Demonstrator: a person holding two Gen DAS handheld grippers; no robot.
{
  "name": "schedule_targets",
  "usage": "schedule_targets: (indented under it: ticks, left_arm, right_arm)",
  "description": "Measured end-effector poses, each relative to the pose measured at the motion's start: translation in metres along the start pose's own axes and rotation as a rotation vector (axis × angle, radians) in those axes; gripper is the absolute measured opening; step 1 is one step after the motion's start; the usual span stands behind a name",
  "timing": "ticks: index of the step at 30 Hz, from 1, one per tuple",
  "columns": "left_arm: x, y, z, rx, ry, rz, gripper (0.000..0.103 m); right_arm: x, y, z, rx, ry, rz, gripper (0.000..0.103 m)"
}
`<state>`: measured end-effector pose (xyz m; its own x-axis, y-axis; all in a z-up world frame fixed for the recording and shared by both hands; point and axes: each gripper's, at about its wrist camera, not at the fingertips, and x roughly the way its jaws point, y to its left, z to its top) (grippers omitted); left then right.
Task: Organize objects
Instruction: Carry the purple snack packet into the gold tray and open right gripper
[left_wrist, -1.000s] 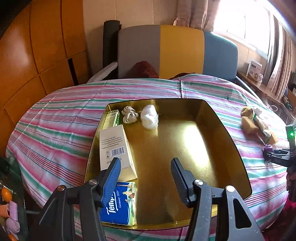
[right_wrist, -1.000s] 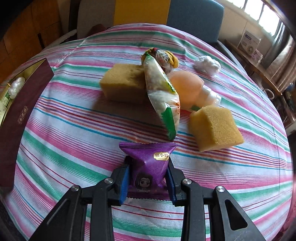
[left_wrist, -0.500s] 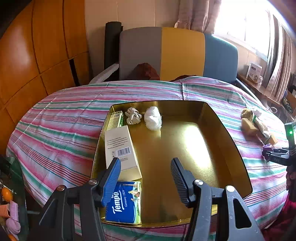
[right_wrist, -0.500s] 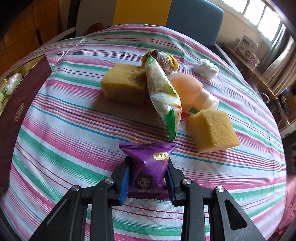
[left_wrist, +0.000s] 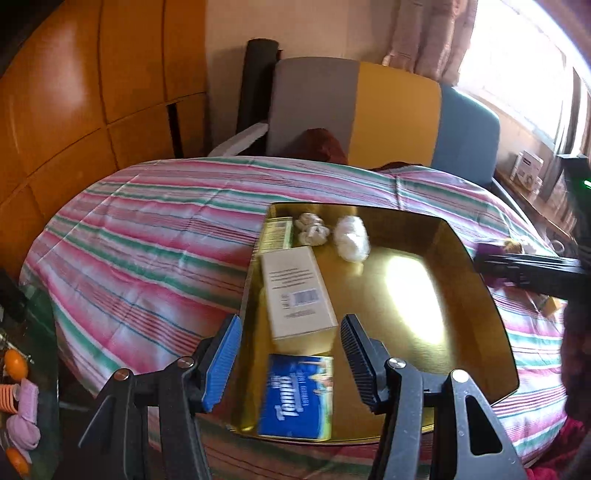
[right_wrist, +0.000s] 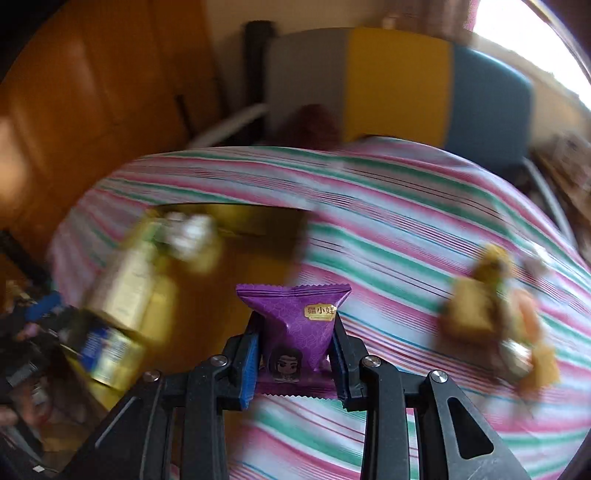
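Purple foil fills the right gripper (right_wrist: 295, 354): a triangular snack packet (right_wrist: 295, 325) is pinched between both blue pads, held in the air above the striped tablecloth (right_wrist: 388, 229), with the gold tray (right_wrist: 207, 302) blurred at about nine o'clock of it. The packet's long axis runs twelve to six, wide sealed edge at twelve, narrow end toward six between the pads. The left gripper (left_wrist: 291, 360) stands spread and empty above the tray's near edge, a white box (left_wrist: 295, 295) at twelve o'clock and a blue tissue pack (left_wrist: 295, 395) at six.
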<state>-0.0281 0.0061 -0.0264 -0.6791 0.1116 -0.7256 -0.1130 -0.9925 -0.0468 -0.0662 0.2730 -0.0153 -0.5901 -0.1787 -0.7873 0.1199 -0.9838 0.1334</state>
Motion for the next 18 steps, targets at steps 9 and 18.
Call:
schedule_targets:
  ticks: [9,18]
  left_arm:
    - [0.009,0.039,-0.011,-0.08,0.041,0.042,0.057]
    - [0.016,0.044,-0.012,-0.097,0.054,0.034,0.057]
  right_arm:
    - [0.121,0.096,0.036,0.003,0.168,0.089,0.034]
    - [0.139,0.1,0.045,0.11,0.183,0.183,0.046]
